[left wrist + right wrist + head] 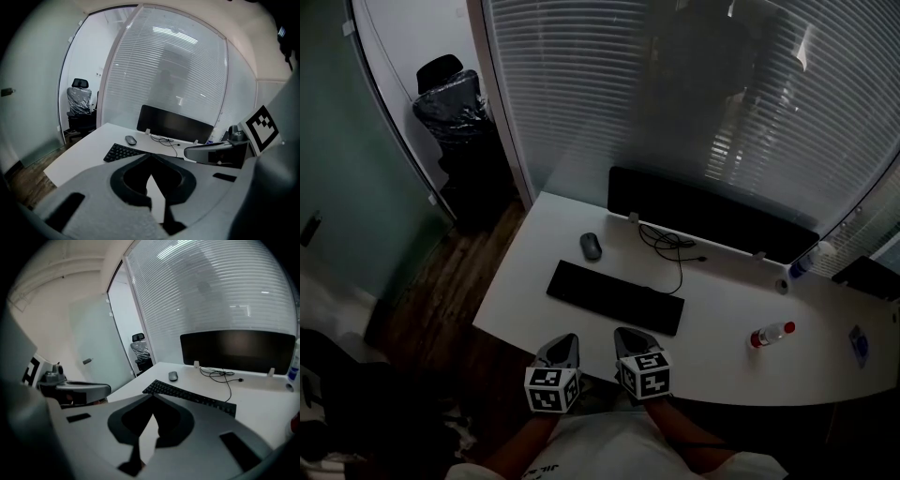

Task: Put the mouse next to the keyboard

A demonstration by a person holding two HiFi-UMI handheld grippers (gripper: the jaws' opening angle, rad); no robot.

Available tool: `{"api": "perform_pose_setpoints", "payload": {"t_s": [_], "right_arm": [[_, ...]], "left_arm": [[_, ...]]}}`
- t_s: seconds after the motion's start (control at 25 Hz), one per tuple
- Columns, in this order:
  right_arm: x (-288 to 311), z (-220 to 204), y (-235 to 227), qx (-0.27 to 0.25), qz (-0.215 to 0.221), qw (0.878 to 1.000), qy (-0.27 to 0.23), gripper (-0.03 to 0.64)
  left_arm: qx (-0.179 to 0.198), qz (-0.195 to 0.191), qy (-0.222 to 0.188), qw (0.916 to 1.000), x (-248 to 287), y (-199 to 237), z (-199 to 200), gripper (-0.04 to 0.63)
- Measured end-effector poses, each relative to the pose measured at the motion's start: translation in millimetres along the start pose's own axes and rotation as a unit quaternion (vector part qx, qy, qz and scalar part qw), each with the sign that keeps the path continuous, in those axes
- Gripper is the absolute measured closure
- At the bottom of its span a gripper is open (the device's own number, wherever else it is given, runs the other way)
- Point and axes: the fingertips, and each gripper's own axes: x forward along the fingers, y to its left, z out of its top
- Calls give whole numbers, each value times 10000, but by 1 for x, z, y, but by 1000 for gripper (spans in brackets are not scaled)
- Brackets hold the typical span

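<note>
Task apparently not begun. Mouse (591, 246) sits untouched on desk (722, 323), just beyond keyboard (615, 296) far-left corner. Left gripper (562, 350) and right gripper (629, 343) at desk near edge, fingers clenched, nothing held. Remaining: reach, grasp, set mouse beside keyboard

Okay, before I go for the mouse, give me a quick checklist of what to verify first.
1. The mouse is reachable: ok. It lies uncovered on the desk, beyond the far left corner of the keyboard.
2. The left tongs are empty: ok, shut with nothing between them.
3. The right tongs are empty: ok, also shut on nothing.
4. Tongs ready to grasp: not ok, both must open first.
5. Room beside the keyboard: ok, bare desk at its right end; the bottle lies further right, apart.
6. The cable is clear of the mouse: ok, it lies apart, to the mouse's right.
</note>
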Motion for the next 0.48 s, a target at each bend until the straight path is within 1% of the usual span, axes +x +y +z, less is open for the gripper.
{"api": "perform_pose_setpoints", "payload": {"t_s": [0.16,0.28,0.4,0.48], "right_arm": [[14,15,-4,-14,-24,10000,-46,614],[24,21,-13,-138,-31,9999,-11,614],[29,31,-20,-252,68,9996,-44,614],[33,36,-22,-233,168,9996,-76,614]], "left_arm": [[-59,-47,5,10000,16,7,12,591],[-117,-7,-24,9999,27,9,19,591],[-147,40,-31,9999,37,9,24,591],[-175,62,-33,9998,44,10,28,591]]}}
